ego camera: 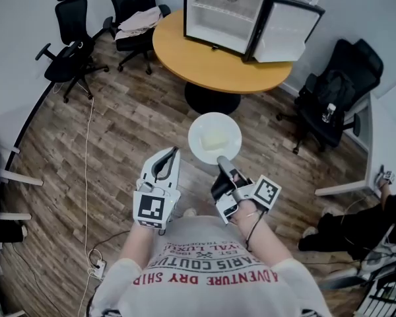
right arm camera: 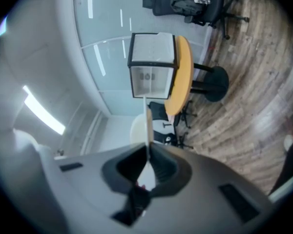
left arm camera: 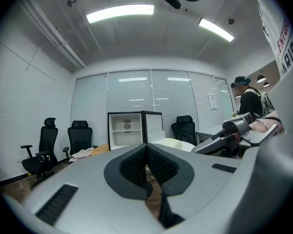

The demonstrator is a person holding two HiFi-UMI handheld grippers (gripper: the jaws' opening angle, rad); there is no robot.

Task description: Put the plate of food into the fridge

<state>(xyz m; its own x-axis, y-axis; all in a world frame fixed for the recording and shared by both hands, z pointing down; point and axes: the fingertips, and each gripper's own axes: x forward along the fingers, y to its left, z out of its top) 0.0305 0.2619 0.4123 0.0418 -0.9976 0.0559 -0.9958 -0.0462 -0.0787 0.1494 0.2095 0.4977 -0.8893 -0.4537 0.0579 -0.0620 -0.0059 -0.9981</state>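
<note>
The round white plate (ego camera: 214,137) with a pale piece of food (ego camera: 215,140) on it is held in the air, above the wooden plank floor (ego camera: 125,137). It reaches out forward from the tips of the right gripper (ego camera: 221,160). The two fingers of this gripper pinch the near rim of the plate. In the right gripper view the plate (right arm camera: 147,121) shows edge-on as a thin pale line that goes into the narrow gap between the dark pads (right arm camera: 161,165).

The left gripper (ego camera: 173,152) is just beside the right one, on its left, and does not touch the plate. Its fingers are pressed together with nothing between them, as the left gripper view (left arm camera: 146,147) shows.

Well ahead of both pairs of fingertips stands the small black fridge (ego camera: 224,12) with a white inside. Its door is open to the right. It sits on the round orange-brown table (ego camera: 211,65).
</note>
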